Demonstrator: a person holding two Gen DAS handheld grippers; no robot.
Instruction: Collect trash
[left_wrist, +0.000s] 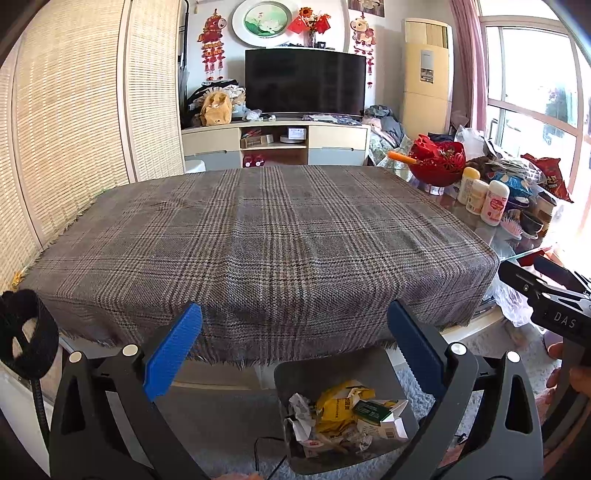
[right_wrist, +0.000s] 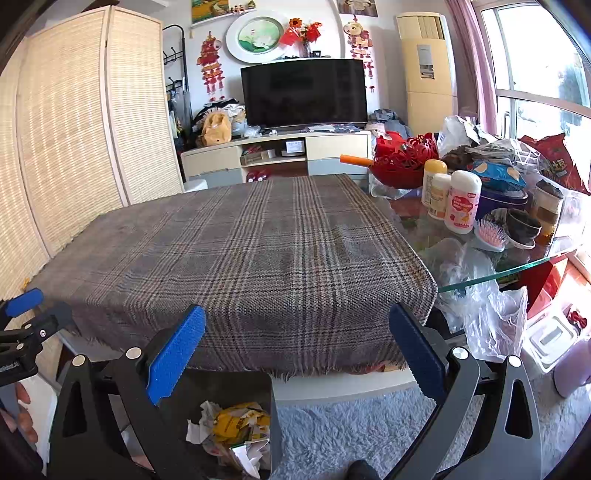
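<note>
Below, between the wide-spread jaws of the left gripper (left_wrist: 294, 345), stood a grey square plastic trash bin (left_wrist: 295, 373) on the pale shaggy carpet (left_wrist: 236, 461), holding a heap of crumpled white paper, yellow wrappers and a green-and-white carton (left_wrist: 343, 413). The left jaws gaped open with nothing between the blue ribbed pads (left_wrist: 173, 350). The right gripper (right_wrist: 297, 350) was likewise spread wide and empty; in its view the same bin (right_wrist: 273, 417) sat low and just inside the left-hand jaw, with the trash pile (right_wrist: 236, 432) partly hidden behind that jaw.

Ahead of both pairs of jaws lay a tabletop covered by a brown-grey plaid woven cloth (left_wrist: 258, 240), its fringed near edge hanging just above the bin. To the right of the jaws the glass part of the tabletop (right_wrist: 480, 277) carried a crowd of things: three white plastic bottles with pale caps (right_wrist: 450, 199), a red openwork plastic basket (right_wrist: 406, 158), a pink hairbrush (right_wrist: 489, 232) and clear plastic bags (right_wrist: 491, 314) drooping over the edge.

Far beyond the jaws stood a black curved television (left_wrist: 304, 83) on a cream cabinet (left_wrist: 275, 144), and a woven bamboo folding screen (left_wrist: 74, 110) rose to their left. The right gripper's black body (left_wrist: 546, 295) showed at the right edge of the left wrist view.
</note>
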